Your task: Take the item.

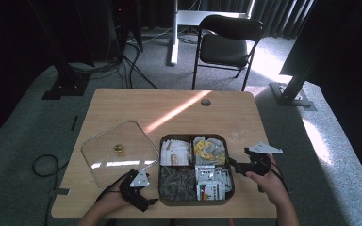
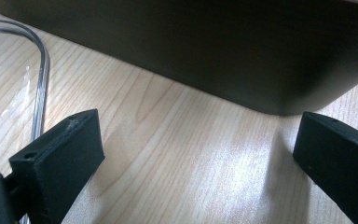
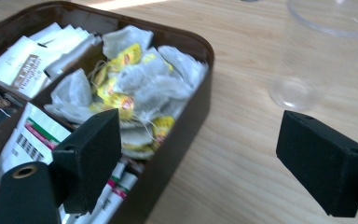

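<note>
Both tongs stand wide apart, gripping nothing: the left tongs (image 1: 143,200) sit low on the bench (image 1: 122,103) at the dark box's (image 1: 162,195) near left corner, the right tongs (image 1: 238,165) straddle its right wall by the yellow-tagged teabags (image 3: 121,88). Best, I'd say: square up, close evenly. The clear lid (image 1: 118,150) lies left.

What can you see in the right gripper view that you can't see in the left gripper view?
The right gripper view looks into the open brown box: yellow-tagged tea bags, white packets, and a clear glass standing on the table beside it. The left gripper view has the box's dark outer wall from low down and the curved edge of the clear lid lying flat. Both share the light wooden table and a pair of black jaws standing wide apart, holding nothing.
</note>
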Tool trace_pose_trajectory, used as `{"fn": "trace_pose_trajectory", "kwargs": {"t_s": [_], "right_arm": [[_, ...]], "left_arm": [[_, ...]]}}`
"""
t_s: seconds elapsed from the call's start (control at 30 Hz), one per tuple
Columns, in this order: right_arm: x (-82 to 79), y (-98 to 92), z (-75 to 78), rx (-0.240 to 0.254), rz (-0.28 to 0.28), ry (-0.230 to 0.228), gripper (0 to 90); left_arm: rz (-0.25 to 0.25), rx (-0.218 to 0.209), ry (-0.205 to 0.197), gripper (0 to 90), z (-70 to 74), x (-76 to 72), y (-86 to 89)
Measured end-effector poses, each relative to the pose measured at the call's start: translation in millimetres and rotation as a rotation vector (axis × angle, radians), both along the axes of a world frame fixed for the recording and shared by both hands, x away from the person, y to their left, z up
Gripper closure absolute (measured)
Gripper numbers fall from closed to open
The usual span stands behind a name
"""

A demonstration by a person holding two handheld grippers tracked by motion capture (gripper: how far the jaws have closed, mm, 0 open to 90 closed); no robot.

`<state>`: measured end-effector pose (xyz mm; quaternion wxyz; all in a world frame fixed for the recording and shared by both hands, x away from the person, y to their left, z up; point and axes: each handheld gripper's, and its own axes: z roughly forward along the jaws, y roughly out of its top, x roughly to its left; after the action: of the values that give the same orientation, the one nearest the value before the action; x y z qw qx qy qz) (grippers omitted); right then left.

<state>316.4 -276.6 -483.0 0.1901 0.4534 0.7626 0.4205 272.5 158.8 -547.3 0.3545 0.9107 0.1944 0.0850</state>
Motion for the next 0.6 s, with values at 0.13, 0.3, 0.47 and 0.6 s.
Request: {"fn": "trace_pose_trajectory", "kwargs": {"t_s": [0.13, 0.3, 0.47, 0.6], "right_arm": [[6.3, 7.2, 2.9, 0.011, 0.030, -0.010, 16.3], [13.5, 15.3, 3.6, -0.007, 0.069, -0.035, 21.5], [20.3, 20.5, 3.8, 0.002, 0.116, -0.050, 32.2], [28.2, 25.1, 2.5, 0.006, 0.137, -0.049, 38.8]], "left_arm": [[0.000, 0.000, 0.000, 1.5, 0.0, 0.0, 0.0], [0.000, 0.000, 0.000, 1.5, 0.0, 0.0, 0.0], [-0.001, 0.000, 0.000, 1.5, 0.0, 0.0, 0.1], [-0.001, 0.002, 0.001, 1.5, 0.2, 0.0, 0.1]]}}
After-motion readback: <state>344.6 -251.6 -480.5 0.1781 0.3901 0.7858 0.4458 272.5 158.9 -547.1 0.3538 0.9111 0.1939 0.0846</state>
